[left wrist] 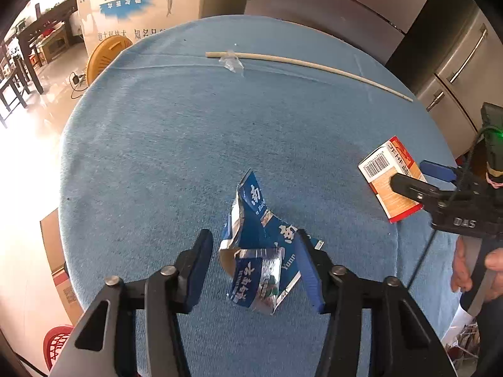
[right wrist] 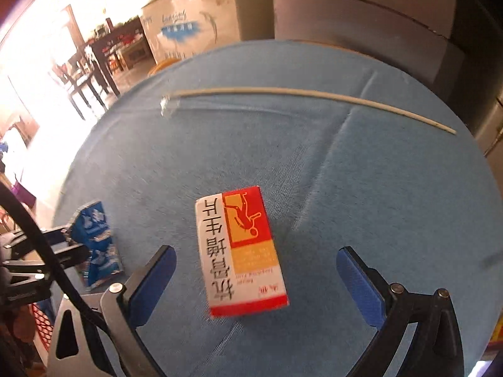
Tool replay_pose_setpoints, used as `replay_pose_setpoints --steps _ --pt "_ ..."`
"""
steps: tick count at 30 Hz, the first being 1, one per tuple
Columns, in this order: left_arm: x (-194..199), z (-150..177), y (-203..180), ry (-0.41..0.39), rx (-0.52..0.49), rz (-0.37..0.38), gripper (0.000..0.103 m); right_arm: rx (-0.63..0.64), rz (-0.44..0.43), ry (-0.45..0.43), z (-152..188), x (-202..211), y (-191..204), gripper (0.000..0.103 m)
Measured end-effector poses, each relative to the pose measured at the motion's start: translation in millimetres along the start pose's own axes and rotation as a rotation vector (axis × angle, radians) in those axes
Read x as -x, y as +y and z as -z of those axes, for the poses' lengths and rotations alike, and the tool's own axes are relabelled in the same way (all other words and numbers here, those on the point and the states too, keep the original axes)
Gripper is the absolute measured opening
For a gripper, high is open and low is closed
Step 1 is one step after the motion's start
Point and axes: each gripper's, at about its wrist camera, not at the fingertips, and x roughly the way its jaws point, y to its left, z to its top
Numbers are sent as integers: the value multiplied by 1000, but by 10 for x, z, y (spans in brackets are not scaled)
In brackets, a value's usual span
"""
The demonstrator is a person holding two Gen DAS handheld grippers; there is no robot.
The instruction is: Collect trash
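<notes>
A crumpled blue and silver foil wrapper (left wrist: 257, 251) lies on the round blue table (left wrist: 188, 141). My left gripper (left wrist: 253, 251) is open, its fingers on either side of the wrapper. A red, orange and white carton box (right wrist: 240, 251) lies flat on the table. My right gripper (right wrist: 256, 262) is wide open around the box, not touching it. The box (left wrist: 385, 176) and the right gripper (left wrist: 418, 182) also show at the right in the left wrist view. The wrapper (right wrist: 97, 242) and the left gripper (right wrist: 67, 240) show at the left in the right wrist view.
A long thin pale stick (left wrist: 311, 67) with a scrap of clear plastic (left wrist: 231, 62) lies across the far side of the table. Steel cabinets (left wrist: 440, 47) stand behind, a large printed carton (left wrist: 138, 3) at the back left. A red basket (left wrist: 56, 342) sits below the table.
</notes>
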Motion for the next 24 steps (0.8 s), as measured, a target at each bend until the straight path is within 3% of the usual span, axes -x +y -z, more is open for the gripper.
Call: replay_pose_setpoints --steps 1,3,4,5,10,20,24 --pt "-22 -4 -3 5 -1 3 40 9 11 5 3 -35 10 96" --pt "-38 -12 -8 -1 0 11 39 11 22 11 5 -83 10 77" --pt "-42 -15 -12 -4 0 14 39 6 26 24 7 -119 -3 53" --pt "-41 -15 -15 -7 2 17 38 0 31 38 16 -164 -11 50" --pt "140 18 8 -69 24 71 20 -95 -25 37 29 -146 -135 50" --pt "580 266 98 -124 54 41 17 -129 -163 -113 315 470 107 49" --pt "911 384 188 -156 71 -19 17 -106 -215 -150 429 654 303 49"
